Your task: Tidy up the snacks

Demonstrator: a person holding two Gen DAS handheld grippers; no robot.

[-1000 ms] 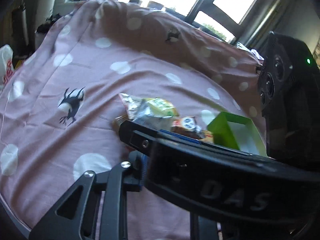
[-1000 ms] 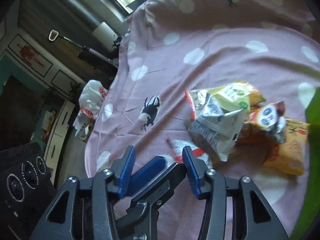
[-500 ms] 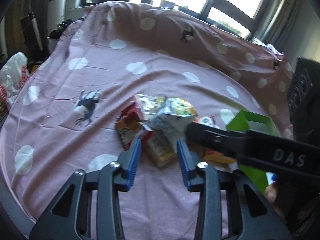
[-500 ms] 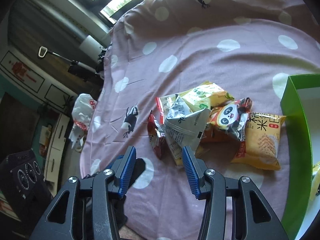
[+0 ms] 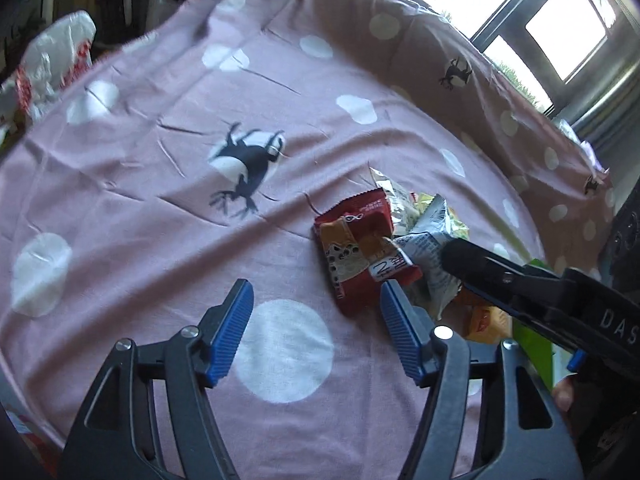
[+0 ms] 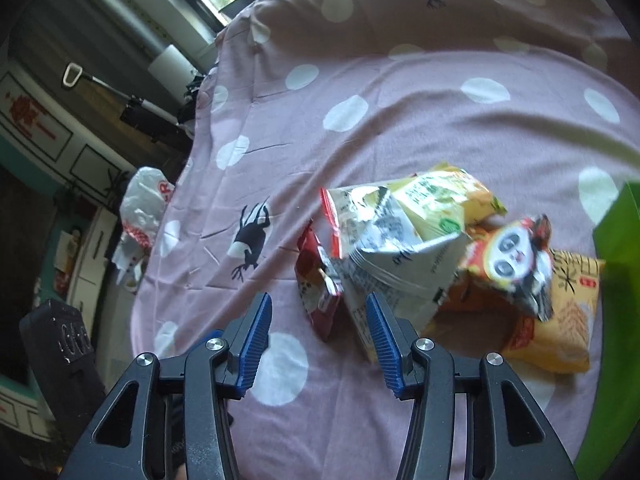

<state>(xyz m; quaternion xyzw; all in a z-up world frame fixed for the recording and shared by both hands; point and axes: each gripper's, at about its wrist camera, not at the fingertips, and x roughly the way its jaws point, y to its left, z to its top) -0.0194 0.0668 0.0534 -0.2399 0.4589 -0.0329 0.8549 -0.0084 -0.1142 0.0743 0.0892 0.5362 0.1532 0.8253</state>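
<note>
Step in hand: approach to first pick. Snack pile (image 6: 432, 256) lies on the pink cloth (image 5: 160, 216), beside the green box (image 6: 616, 264). Left gripper (image 5: 316, 320), jaws just opened, empty, stands just short of the red packet (image 5: 356, 252). Right gripper (image 6: 316, 332) apart, empty. Next: straddle 1 packet, then clamp.

A pink sheet (image 6: 420, 92) with white dots and dark deer prints is covering the surface and carrying everything. A heap of snack packets is lying on it: a red packet (image 5: 354, 248) is resting at the heap's near edge, a grey-white packet (image 6: 400, 256) is leaning over it, a yellow-green packet (image 6: 448, 200) is sitting behind, and a panda-faced packet (image 6: 510, 256) is overlapping an orange packet (image 6: 560, 332). A green box (image 6: 616, 240) is standing just beside the heap
</note>
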